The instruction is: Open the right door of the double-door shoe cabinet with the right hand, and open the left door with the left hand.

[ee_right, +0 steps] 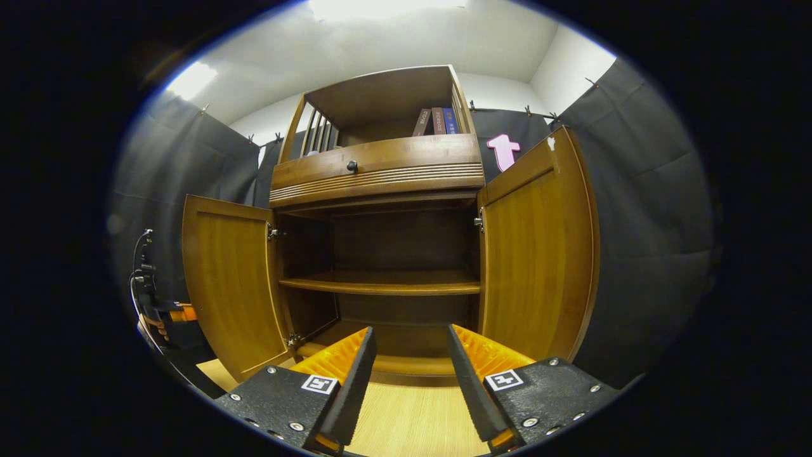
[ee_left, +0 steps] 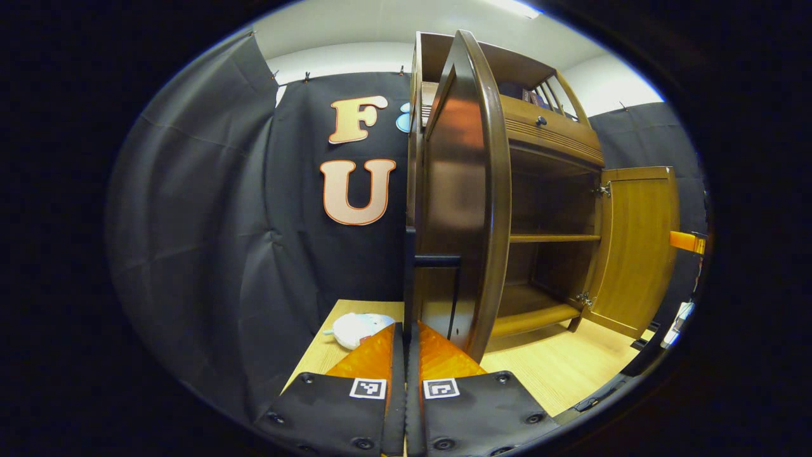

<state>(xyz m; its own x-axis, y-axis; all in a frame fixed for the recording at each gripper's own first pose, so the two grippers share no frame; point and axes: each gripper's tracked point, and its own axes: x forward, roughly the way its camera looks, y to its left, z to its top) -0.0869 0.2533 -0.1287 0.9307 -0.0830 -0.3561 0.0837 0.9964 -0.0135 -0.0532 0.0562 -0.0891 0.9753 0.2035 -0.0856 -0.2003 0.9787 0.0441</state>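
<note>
The brown wooden shoe cabinet (ee_right: 380,168) stands with both doors swung wide. In the right gripper view the left door (ee_right: 231,285) and right door (ee_right: 536,254) flank the bare inner shelf (ee_right: 380,284). My right gripper (ee_right: 409,336) is open in front of the cabinet and holds nothing. In the left gripper view the left door (ee_left: 460,190) is seen nearly edge-on, and my left gripper (ee_left: 406,327) is shut on its black handle (ee_left: 438,260). The right door (ee_left: 637,241) stands open farther off. The left gripper (ee_right: 166,315) also shows beyond the left door's outer edge.
The cabinet stands on a light wooden tabletop (ee_left: 558,368). A white soft object (ee_left: 358,329) lies left of the left door. A drawer with a black knob (ee_right: 351,166) sits above the doors, and books (ee_right: 438,120) stand on the top shelf.
</note>
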